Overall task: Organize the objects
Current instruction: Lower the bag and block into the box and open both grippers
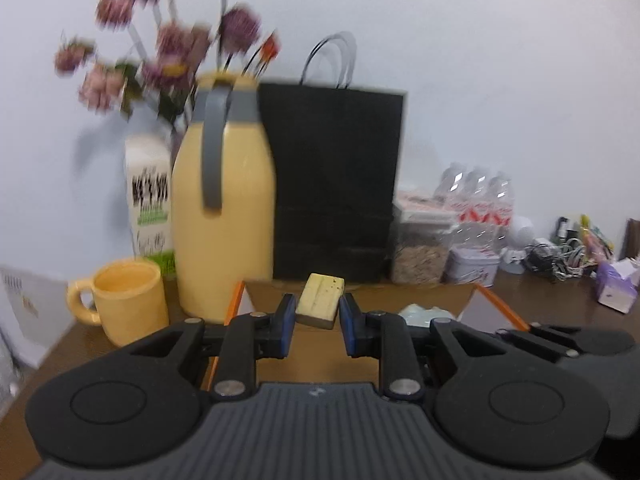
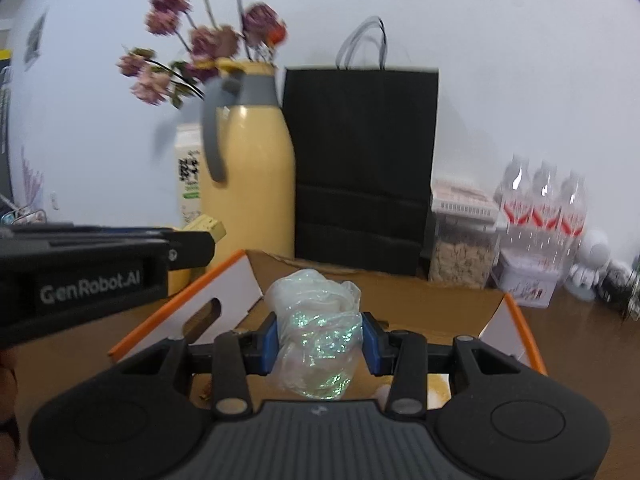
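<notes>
The left gripper [image 1: 318,320] is clamped on a yellow block [image 1: 321,300], the right gripper [image 2: 318,340] on a crumpled iridescent bag [image 2: 316,328]; both are held above the open cardboard box [image 2: 496,308]. The block, gripped only at its near end, could be twisted loose. The box floor is mostly hidden, and the background is blurred.

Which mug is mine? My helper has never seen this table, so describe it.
Find the tall yellow jug with a grey handle beside the black paper bag. Just left of its base stands the yellow ceramic mug, the only short, open-topped, handled cup there.
</notes>
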Available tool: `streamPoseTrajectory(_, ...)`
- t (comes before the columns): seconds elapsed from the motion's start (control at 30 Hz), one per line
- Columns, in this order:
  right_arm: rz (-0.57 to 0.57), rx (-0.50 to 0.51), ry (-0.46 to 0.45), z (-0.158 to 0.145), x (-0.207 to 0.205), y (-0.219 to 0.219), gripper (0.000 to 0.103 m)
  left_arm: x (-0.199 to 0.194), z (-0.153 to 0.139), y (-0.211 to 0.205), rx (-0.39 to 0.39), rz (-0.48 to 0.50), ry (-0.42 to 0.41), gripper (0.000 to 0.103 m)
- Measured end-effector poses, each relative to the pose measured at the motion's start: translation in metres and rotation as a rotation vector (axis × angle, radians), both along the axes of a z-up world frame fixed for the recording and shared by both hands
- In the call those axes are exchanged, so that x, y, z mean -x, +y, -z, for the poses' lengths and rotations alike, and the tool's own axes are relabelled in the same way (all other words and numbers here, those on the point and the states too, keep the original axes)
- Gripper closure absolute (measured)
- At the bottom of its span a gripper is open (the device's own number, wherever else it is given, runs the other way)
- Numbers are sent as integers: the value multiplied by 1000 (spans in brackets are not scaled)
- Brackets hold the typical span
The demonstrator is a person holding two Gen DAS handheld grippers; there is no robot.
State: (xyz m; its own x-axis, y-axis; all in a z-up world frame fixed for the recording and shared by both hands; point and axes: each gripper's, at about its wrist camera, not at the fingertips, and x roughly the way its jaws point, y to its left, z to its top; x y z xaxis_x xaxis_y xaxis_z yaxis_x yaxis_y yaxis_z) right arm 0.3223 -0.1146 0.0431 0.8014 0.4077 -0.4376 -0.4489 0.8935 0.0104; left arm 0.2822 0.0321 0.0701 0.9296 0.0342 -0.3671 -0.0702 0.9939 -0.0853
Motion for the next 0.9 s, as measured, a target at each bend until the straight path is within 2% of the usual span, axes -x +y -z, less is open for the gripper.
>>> streamPoseTrajectory(0.23, -16, 18, 77, 22, -16, 3, 63, -28, 26, 14, 8, -6, 124, 79)
streamPoseTrajectory(0.33, -12, 28, 81, 21, -13, 3, 57, -29, 30, 13, 4, 1, 146, 78)
streamPoseTrajectory(0.4, -7, 40, 80, 21, -11, 2, 53, -27, 30, 12, -4, 4, 147, 71)
streamPoseTrajectory(0.43, -6, 43, 82, 21, -10, 2, 49, -26, 30, 11, -3, 7, 144, 58)
streamPoseTrajectory(0.47, -2, 44, 82, 20, -10, 2, 38, -24, 29, 11, -2, 7, 138, 41)
streamPoseTrajectory(0.5, 5, 47, 79, 19, -8, 1, 25, -22, 28, 10, -3, 5, 134, 31)
streamPoseTrajectory(0.53, 11, 49, 75, 18, -8, -1, 20, -20, 27, 9, -6, 5, 126, 13)
streamPoseTrajectory(0.57, 14, 49, 70, 16, -7, -2, 13, -18, 25, 8, -11, 7, 116, 0)
streamPoseTrajectory(0.67, 22, 32, 69, 13, -6, -7, 0, -14, 21, 4, -20, 4, 94, 0)
streamPoseTrajectory(0.9, 29, 10, 66, 7, -6, -15, 0, -12, 18, 2, -19, 1, 94, 0)
